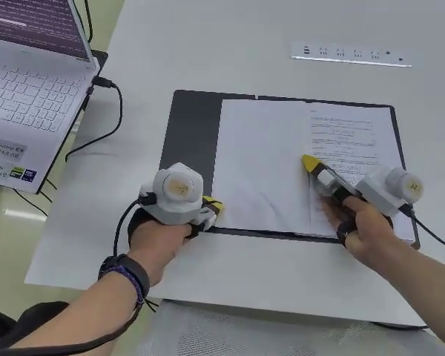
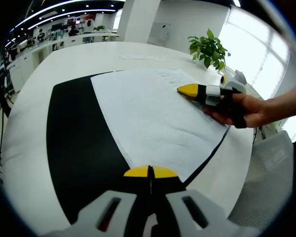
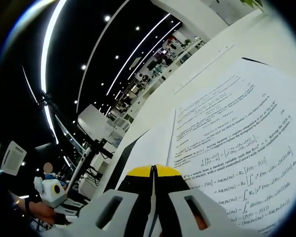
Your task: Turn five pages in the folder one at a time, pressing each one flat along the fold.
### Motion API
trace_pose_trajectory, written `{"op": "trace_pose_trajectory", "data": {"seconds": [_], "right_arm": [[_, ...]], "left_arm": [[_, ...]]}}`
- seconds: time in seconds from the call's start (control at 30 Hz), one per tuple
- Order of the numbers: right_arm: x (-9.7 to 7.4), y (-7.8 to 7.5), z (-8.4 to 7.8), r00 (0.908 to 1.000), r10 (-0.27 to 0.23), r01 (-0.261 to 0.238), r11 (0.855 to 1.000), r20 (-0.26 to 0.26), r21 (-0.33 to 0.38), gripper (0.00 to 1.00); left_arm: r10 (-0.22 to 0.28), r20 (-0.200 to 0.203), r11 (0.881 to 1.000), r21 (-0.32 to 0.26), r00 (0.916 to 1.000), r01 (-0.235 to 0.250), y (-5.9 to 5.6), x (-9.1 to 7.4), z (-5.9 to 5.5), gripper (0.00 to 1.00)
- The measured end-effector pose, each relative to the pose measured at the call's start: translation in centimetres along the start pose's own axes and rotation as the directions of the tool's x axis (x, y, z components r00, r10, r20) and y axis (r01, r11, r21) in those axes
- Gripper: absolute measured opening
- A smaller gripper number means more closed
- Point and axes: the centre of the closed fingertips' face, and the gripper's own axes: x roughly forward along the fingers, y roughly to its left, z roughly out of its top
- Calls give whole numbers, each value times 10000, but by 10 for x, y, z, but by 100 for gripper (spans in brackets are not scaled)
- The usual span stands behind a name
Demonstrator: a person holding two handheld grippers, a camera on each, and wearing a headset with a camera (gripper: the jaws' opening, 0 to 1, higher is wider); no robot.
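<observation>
One laptop (image 1: 30,81) left of the folder (image 1: 193,141), power strip (image 1: 352,54) beyond it

The open folder (image 1: 189,141) lies mid-worktop (image 1: 208,44). A laptop (image 1: 30,89) sits to its left and a power strip (image 1: 351,54) behind it. The left claw (image 1: 213,205) is at the folder's near edge, left of the fold. The right claw (image 1: 309,162) lies on the right-hand page (image 1: 356,141), beside the fold.

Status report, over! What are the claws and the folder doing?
Left claw shut, at near edge of folder. Right claw shut, tip at the fold. Laptop off left, apart.
</observation>
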Motion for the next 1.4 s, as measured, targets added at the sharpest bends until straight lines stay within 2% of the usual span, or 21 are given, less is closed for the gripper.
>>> {"op": "trace_pose_trajectory", "data": {"seconds": [0.63,0.9,1.4], "right_arm": [[-31,9,-28,9993,170,-172,9998,-344,-50,0],[-36,2,-34,9986,205,-207,9998,-487,-40,0],[-59,5,-54,9979,284,-278,9995,-586,119,0]], "left_arm": [[163,75,9998,128,9998,-164,0,0,0,0],[176,72,9995,242,9998,-178,-1,-1,-1,0],[214,60,9990,387,9998,-217,-1,-2,-1,0]]}}
